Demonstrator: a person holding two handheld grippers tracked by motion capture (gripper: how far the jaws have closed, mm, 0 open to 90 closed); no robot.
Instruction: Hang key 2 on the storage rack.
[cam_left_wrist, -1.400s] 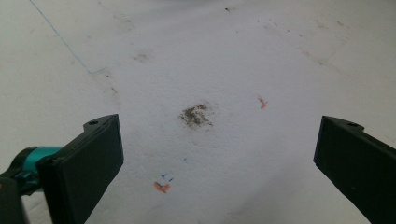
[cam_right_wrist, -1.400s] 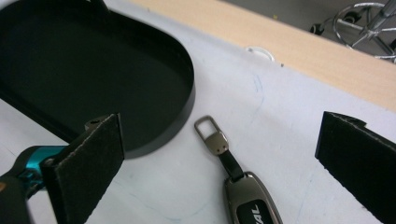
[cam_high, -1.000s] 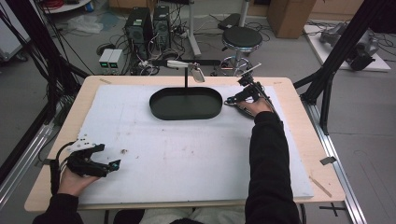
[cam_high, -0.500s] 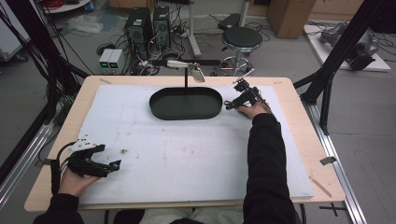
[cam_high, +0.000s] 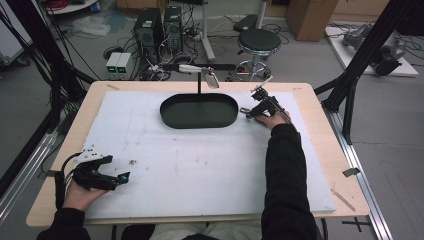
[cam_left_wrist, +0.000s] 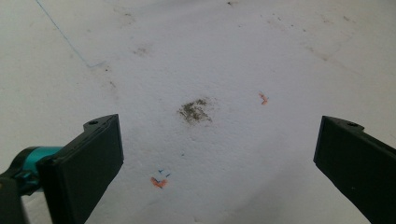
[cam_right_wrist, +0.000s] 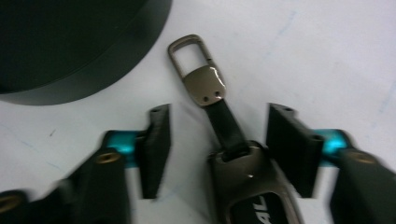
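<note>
Keychain (cam_right_wrist: 219, 116) lies flat on the desk (cam_high: 200, 165) between my right hand-held gripper's (cam_right_wrist: 217, 140) parted jaws, just short of the black tray (cam_right_wrist: 70, 46), and closing off-centre could skid it aside; my left hand-held gripper (cam_left_wrist: 217, 154) gapes empty.

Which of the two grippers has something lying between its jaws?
The right gripper, beside the black tray: a metal keychain lies between its open jaws. The left gripper has bare white board between its jaws.
</note>
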